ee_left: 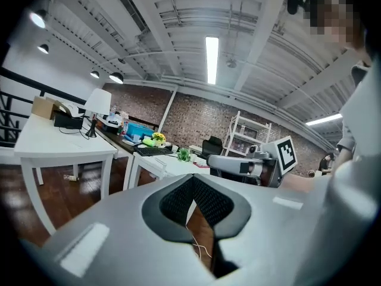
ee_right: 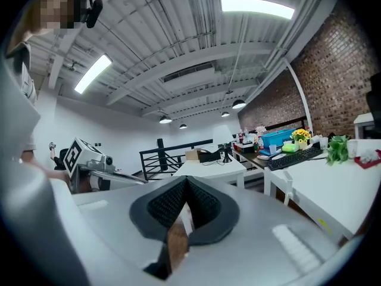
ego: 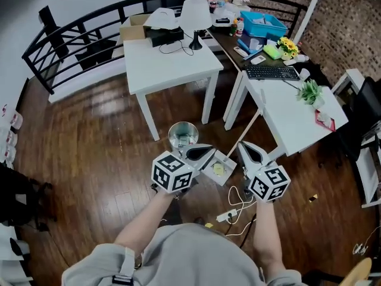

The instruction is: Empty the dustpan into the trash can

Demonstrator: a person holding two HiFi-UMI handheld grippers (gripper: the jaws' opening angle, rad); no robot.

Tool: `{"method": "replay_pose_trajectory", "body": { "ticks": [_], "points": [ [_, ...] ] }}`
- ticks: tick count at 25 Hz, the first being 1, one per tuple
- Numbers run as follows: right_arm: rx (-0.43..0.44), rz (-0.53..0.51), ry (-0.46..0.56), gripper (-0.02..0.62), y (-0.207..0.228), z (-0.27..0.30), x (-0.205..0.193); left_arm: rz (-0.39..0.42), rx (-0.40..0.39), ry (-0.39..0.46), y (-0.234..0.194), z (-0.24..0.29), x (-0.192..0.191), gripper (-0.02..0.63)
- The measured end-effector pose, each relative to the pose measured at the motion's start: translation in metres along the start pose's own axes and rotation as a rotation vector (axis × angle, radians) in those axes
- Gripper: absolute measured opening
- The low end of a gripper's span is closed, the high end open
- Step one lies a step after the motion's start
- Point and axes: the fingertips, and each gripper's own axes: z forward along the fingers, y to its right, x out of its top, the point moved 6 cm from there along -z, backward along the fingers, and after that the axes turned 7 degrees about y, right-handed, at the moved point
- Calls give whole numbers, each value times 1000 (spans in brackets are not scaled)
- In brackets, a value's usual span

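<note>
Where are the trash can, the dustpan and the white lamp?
trash can (ego: 172,131): head view, on the left side of its shiny rim.
dustpan (ego: 227,161): head view, on a bare white part near its upper edge.
white lamp (ego: 195,14): head view, on the middle of its shade.

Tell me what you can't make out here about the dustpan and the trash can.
Dustpan: head view, one corner hidden under the left claw; the yellowish bit inside is too small to name.
Trash can: head view, contents too small.
Left and right gripper views: each claw's own grey body blocks the floor, so dustpan and can don't show.
</note>
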Motion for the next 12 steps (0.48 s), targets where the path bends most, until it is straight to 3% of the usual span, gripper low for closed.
{"method": "replay_pose_trajectory", "body": {
  "ticks": [9,12],
  "points": [
    [-252,1,-65,0,90,62,1,-43,-171,-55,-106,79,20,5],
    [-343,20,-92,27,113,71,-7,-56,-227,-95,-136,97,19,5]
  ]
}}
